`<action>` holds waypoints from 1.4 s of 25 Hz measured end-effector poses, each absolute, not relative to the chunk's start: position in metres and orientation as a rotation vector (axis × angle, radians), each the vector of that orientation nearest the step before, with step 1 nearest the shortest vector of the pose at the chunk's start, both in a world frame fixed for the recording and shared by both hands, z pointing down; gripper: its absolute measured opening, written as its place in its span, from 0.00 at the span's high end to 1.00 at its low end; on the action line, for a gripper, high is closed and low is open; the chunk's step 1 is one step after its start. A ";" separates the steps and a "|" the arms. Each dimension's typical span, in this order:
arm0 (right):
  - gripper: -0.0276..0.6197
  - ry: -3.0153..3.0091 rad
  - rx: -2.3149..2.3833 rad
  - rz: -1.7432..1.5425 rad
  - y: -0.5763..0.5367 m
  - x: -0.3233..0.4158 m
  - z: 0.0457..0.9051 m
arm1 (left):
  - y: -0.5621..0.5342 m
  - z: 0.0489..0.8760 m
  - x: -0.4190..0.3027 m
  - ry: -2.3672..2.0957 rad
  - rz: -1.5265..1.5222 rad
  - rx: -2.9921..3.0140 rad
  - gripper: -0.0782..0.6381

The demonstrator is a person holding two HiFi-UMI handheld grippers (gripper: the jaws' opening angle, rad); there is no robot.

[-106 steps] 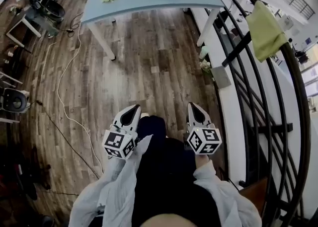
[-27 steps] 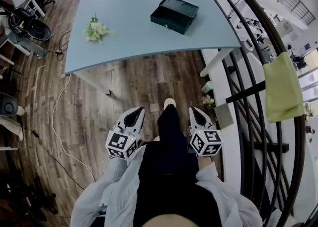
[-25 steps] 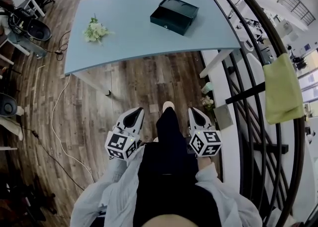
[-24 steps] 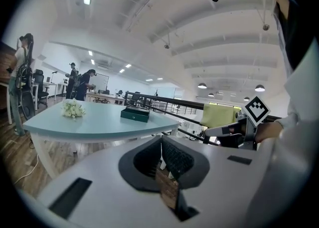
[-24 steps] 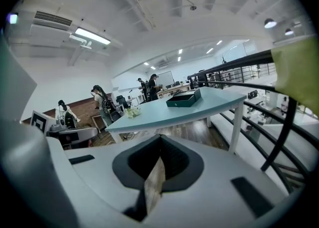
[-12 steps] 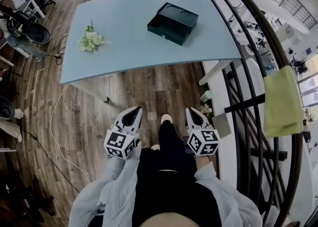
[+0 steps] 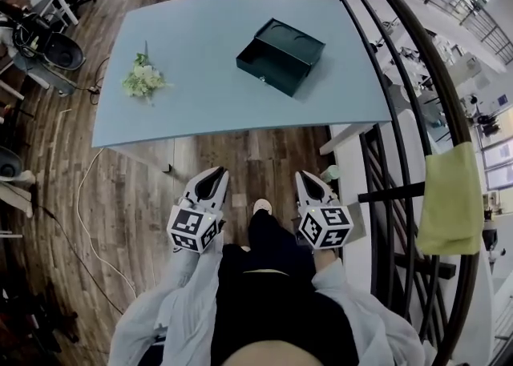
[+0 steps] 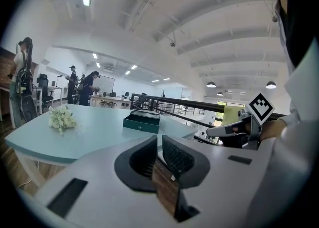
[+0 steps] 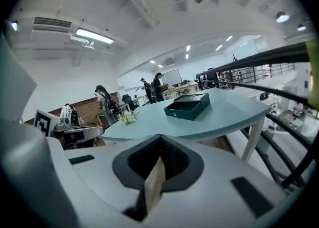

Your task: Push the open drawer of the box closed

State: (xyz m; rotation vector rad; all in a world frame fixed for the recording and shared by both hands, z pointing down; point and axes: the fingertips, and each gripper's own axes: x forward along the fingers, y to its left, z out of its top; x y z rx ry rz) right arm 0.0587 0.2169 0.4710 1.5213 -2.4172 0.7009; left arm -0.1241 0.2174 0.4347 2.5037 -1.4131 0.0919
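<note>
A dark green box [image 7: 282, 55] lies on the far right part of a light blue table [image 7: 200, 92], its drawer [image 7: 258, 60] pulled out toward the near left. In the left gripper view the box [image 8: 142, 121] stands well ahead; in the right gripper view the box [image 9: 188, 106] shows its open drawer. Both grippers hang over the wooden floor, short of the table's near edge. My left gripper [image 7: 215, 174] is shut with nothing in it, its tips [image 8: 158, 139] together. My right gripper [image 7: 303, 176] is also shut and empty, pads meeting [image 9: 160, 139].
A small bunch of white flowers [image 7: 143, 80] lies on the table's left part. A black railing [image 7: 401, 188] with a yellow-green cloth [image 7: 445, 200] runs along the right. Chairs and gear [image 7: 56, 44] and a floor cable [image 7: 84, 220] are at left. People [image 8: 84, 87] stand far behind the table.
The table and box have come nearer and lower in the head view as the person walks toward them. Both grippers kept their places in front of the body, still shut.
</note>
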 end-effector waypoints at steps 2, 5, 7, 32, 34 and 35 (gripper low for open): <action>0.94 -2.421 1.512 0.703 0.205 0.063 0.471 | 0.206 0.434 -0.119 -1.424 0.090 2.498 0.87; 0.94 -2.422 1.501 0.706 0.190 0.069 0.472 | 0.192 0.433 -0.114 -1.433 0.089 2.493 0.87; 0.94 -2.423 1.498 0.708 0.181 0.073 0.472 | 0.183 0.433 -0.111 -1.442 0.090 2.486 0.87; 0.94 -2.449 1.487 0.746 0.122 0.098 0.495 | 0.132 0.451 -0.089 -1.487 0.119 2.468 0.60; 0.94 -2.440 1.476 0.757 0.122 0.095 0.500 | 0.132 0.455 -0.092 -1.486 0.124 2.454 0.60; 0.94 -2.438 1.471 0.761 0.122 0.094 0.501 | 0.131 0.457 -0.092 -1.484 0.125 2.449 0.60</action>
